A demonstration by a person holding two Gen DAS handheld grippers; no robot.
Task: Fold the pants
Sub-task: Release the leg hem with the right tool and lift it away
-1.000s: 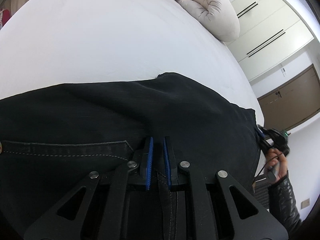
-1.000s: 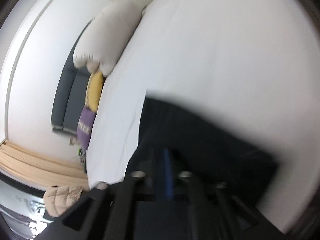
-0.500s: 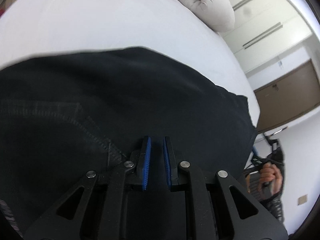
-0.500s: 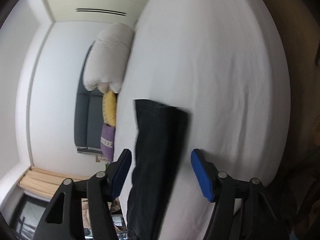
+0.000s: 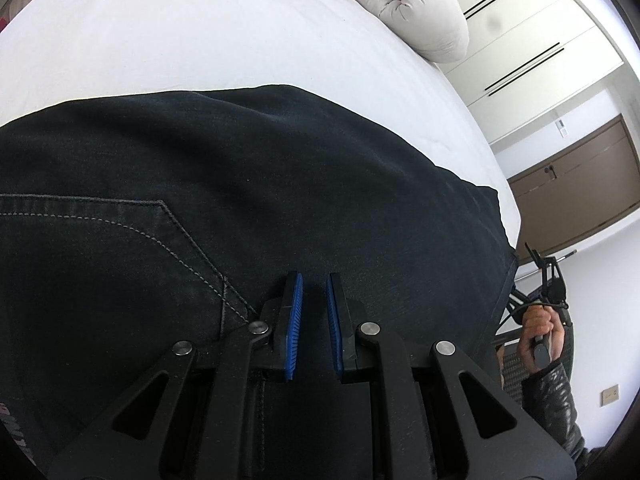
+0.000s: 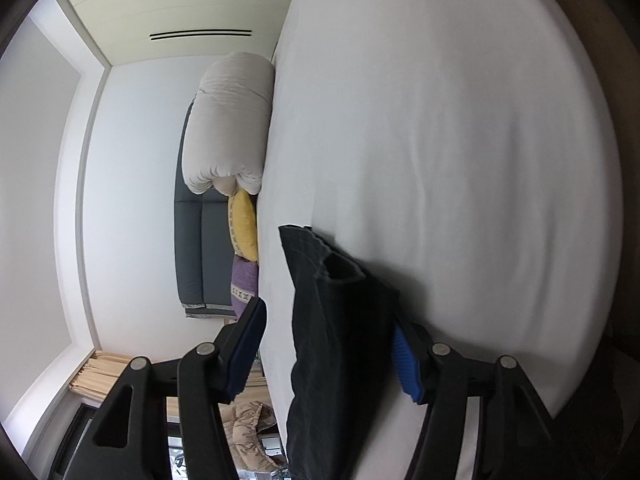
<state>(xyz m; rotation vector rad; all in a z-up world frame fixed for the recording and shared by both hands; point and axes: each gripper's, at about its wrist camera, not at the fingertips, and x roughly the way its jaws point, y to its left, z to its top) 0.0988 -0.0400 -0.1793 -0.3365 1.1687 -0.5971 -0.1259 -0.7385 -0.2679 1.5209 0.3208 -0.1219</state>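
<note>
Black denim pants (image 5: pixel 280 184) lie spread across a white bed (image 5: pixel 200 32), a stitched back pocket (image 5: pixel 120 248) at the left. My left gripper (image 5: pixel 314 292) hovers over the pants, its blue pads a narrow gap apart with nothing between them. In the right wrist view the pants (image 6: pixel 332 320) lie folded, with a leg opening showing at the far end. My right gripper (image 6: pixel 328 332) is open wide, its fingers on either side of the pants edge, not closed on it.
A rolled grey duvet (image 5: pixel 412 12) and a yellow cushion (image 6: pixel 243 224) lie at the bed's head by a grey headboard (image 6: pixel 196 248). White wardrobes (image 5: pixel 532 36) and a brown door (image 5: pixel 576 188) stand beyond the bed. The person's right hand (image 5: pixel 540 336) holds the other gripper's handle.
My right gripper has opened and let go of the pants, then drawn back along the bed. My left gripper has shifted over the fabric; its pads stay a narrow gap apart.
</note>
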